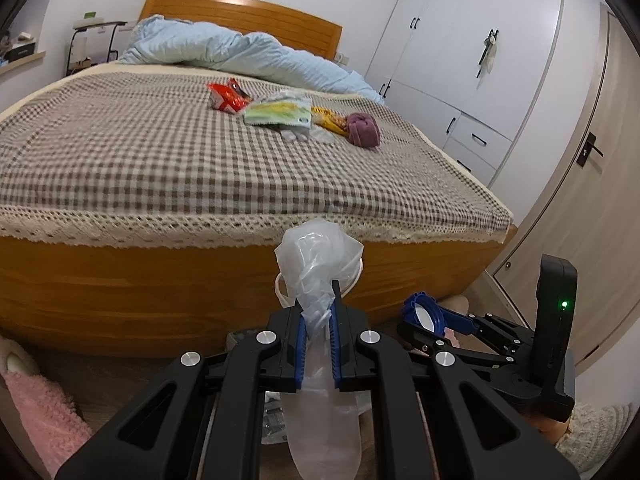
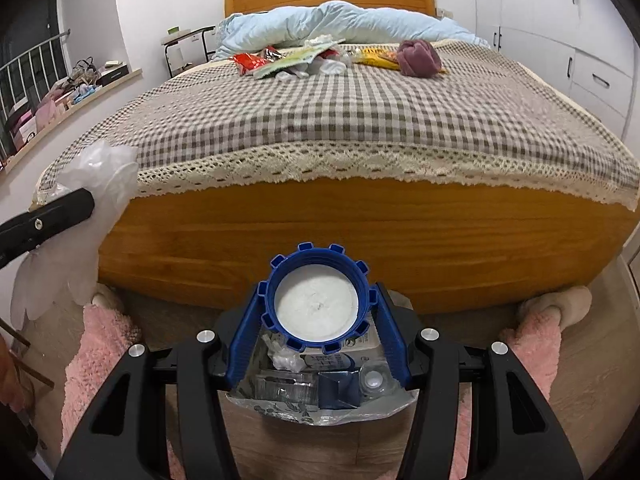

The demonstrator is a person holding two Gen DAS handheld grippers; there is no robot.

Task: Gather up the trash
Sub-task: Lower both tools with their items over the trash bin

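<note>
My left gripper [image 1: 318, 308] is shut on a clear plastic glove [image 1: 316, 256], which bunches above the pads and hangs below them. In the right wrist view the glove [image 2: 102, 172] and the left gripper [image 2: 76, 204] show at the left edge. My right gripper [image 2: 318, 296] is shut on a big blue ribbed cap [image 2: 318, 306] with a white liner, held over a bag-lined bin [image 2: 320, 412] with trash in it. On the bed lie a red wrapper [image 1: 226, 96], a green-yellow packet [image 1: 278, 114], a yellow wrapper [image 1: 328, 120] and a purple cloth ball [image 1: 362, 130].
The bed [image 2: 360, 240] has a wooden footboard right in front and a checked cover [image 1: 160, 160]. A blue quilt [image 1: 240, 50] lies by the headboard. Pink rugs [image 2: 100, 344] and slippers [image 2: 560, 304] are on the floor. Wardrobe [image 1: 460, 60] and door [image 1: 580, 200] stand at the right.
</note>
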